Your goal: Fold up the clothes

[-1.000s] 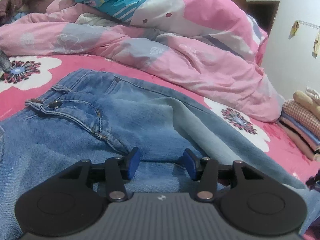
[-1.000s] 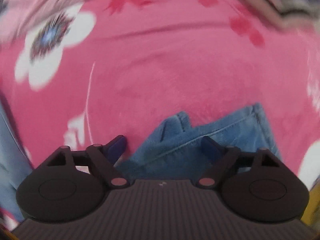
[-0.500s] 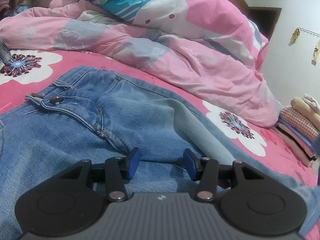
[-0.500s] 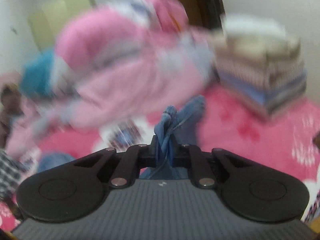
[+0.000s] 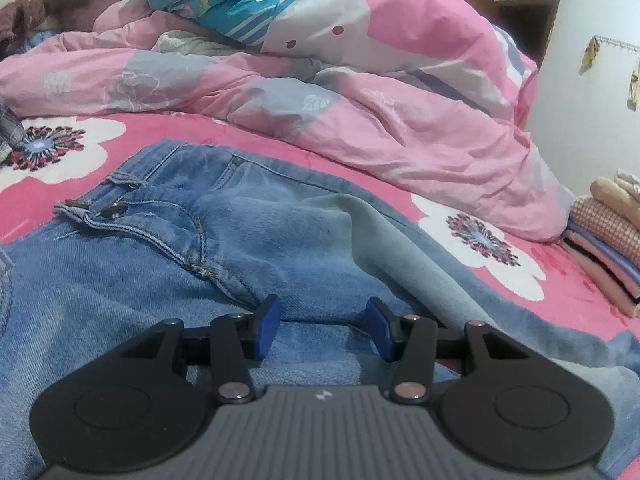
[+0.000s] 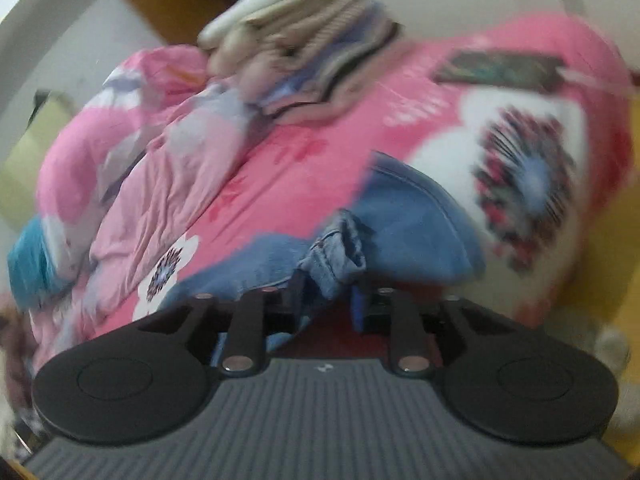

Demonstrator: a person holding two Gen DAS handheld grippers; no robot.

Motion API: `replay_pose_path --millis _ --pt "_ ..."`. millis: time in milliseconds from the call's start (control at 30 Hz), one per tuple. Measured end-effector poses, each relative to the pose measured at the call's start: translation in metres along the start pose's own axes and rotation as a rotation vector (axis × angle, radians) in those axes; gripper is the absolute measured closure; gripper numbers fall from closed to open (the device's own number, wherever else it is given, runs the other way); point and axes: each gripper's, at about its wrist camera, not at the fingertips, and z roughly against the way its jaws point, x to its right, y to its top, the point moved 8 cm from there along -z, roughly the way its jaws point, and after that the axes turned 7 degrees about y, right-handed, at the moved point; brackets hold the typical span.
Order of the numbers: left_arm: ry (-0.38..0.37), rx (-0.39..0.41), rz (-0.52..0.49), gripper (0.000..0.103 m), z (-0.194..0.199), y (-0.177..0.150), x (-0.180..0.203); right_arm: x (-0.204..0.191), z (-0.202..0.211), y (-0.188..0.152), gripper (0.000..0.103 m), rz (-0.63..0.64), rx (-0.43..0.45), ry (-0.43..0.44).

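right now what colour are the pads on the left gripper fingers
Blue, on black arms: the finger pads show best in the left wrist view.

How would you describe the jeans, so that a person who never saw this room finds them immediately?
Start from the pink flowered bedsheet in front of the crumpled pink duvet. The jeans lie spread there. They are the only blue denim, with metal waist buttons; the other clothes are a folded stack.

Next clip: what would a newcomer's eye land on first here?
Blue jeans sprawl across a hot-pink flowered bedsheet, under the left hand-held gripper, whose jaws stand apart. Behind lies a rumpled pink duvet. The right hand-held gripper is opening around a bunched jeans hem.
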Motion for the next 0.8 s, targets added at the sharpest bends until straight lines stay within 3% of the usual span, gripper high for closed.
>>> replay_pose_path --millis 100,200,300,500,567,667,700,800 --pt "0.003 0.001 -0.004 0.054 0.0 0.0 0.0 -0.001 0.022 0.009 0.061 0.003 0.086 -0.02" --pt "0.003 0.002 -0.004 0.054 0.0 0.0 0.0 -0.003 0.043 0.023 0.059 -0.001 0.184 -0.008" --pt "0.004 0.003 -0.005 0.054 0.0 0.0 0.0 -0.017 0.042 0.031 0.056 0.035 0.188 0.057" --pt "0.004 0.005 -0.006 0.054 0.0 -0.001 0.0 -0.102 -0.018 0.004 0.051 0.319 -0.048 0.173" --pt "0.002 0.007 -0.003 0.054 0.0 -0.001 0.0 -0.14 -0.04 -0.026 0.049 0.469 -0.157 0.246" --pt "-0.004 0.009 0.001 0.053 0.0 -0.001 -0.001 -0.184 -0.06 -0.075 0.039 0.754 -0.279 0.284" --pt "-0.005 0.01 -0.001 0.052 0.0 -0.001 0.0 -0.192 -0.068 -0.089 0.033 0.82 -0.319 0.287" --pt "-0.002 0.012 -0.014 0.05 0.0 -0.002 0.002 -0.203 -0.089 -0.126 0.027 0.94 -0.442 0.296"
